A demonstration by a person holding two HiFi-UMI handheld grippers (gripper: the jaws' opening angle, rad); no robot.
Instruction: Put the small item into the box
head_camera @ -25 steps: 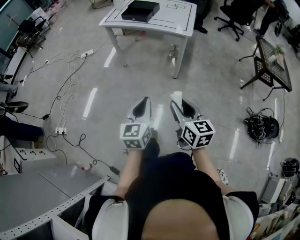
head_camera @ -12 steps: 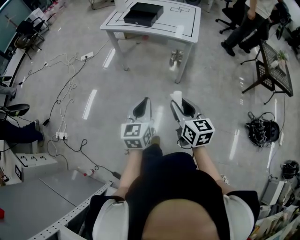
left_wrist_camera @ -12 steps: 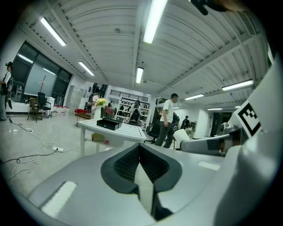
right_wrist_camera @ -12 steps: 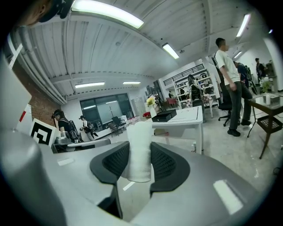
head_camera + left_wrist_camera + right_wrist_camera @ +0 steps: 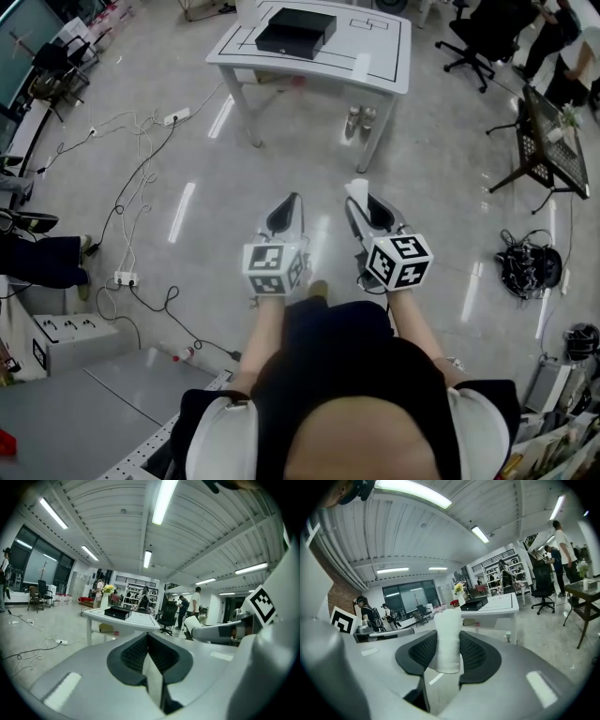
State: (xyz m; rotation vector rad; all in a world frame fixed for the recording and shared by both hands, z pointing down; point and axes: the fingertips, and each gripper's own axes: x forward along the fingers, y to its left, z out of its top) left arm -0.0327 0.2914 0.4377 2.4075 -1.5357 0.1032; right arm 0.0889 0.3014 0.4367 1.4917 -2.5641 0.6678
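Box interior unseen; pads cover white item's sides.

A white table stands on the glossy grey floor. Under its right end sits a pair of shoes. Left of it, a power strip trails loose cables. To its right stand a black office chair and a black mesh side table.
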